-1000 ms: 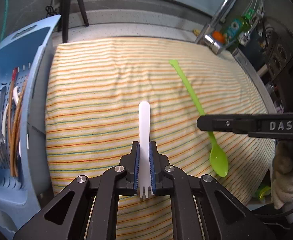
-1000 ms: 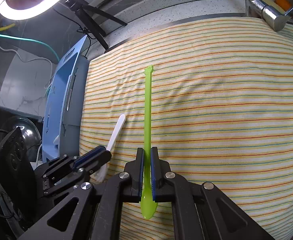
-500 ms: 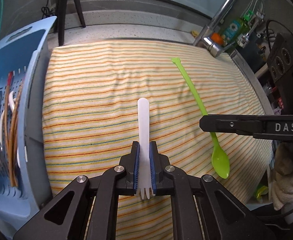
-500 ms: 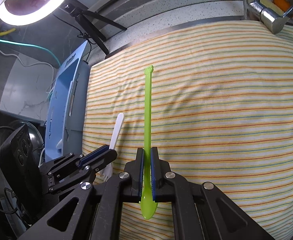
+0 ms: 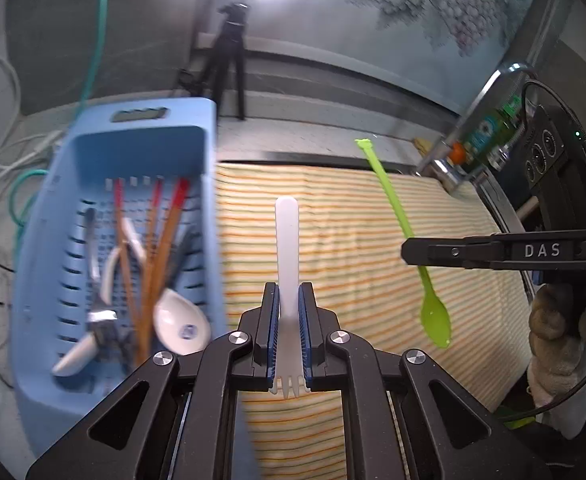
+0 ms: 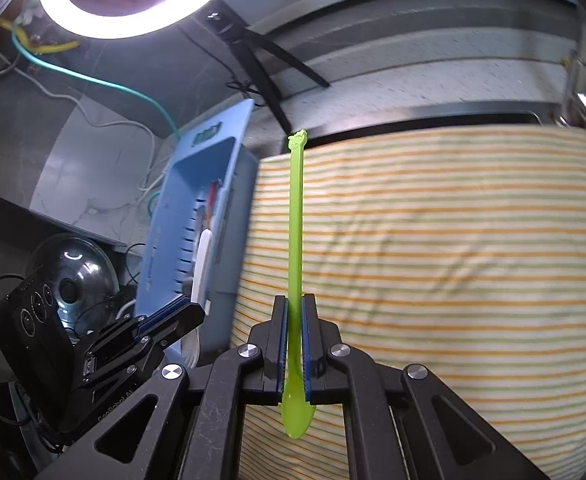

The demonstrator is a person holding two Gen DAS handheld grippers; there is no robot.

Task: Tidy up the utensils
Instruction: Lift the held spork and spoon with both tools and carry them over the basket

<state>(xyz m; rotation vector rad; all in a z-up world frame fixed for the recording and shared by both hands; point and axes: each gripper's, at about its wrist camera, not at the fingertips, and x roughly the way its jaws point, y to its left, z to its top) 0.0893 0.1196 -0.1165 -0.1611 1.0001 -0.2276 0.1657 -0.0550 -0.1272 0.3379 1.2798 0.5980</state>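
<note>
My left gripper [image 5: 289, 304] is shut on a white plastic fork [image 5: 287, 240], handle pointing forward, held above the striped cloth next to the blue basket [image 5: 141, 128]. The basket holds chopsticks, a white ceramic spoon [image 5: 179, 322] and metal cutlery. My right gripper [image 6: 295, 320] is shut on a long green spoon [image 6: 295, 220], handle forward, raised above the cloth. The green spoon [image 5: 397, 216] and right gripper [image 5: 405, 250] show at the right of the left wrist view. The left gripper [image 6: 189, 312] with the fork [image 6: 200, 264] and the basket [image 6: 197, 184] show at the left of the right wrist view.
An orange and green striped cloth [image 5: 353, 240] covers the counter; it also shows in the right wrist view [image 6: 453, 260]. A faucet [image 5: 489, 92] and bottles stand at the back right. A tripod [image 5: 231, 60] stands behind the basket. A pot lid [image 6: 73, 276] lies left of the basket.
Both grippers have lifted their utensils off the cloth and swung left and up. The basket has come closer and its inside shows in the left wrist view.
</note>
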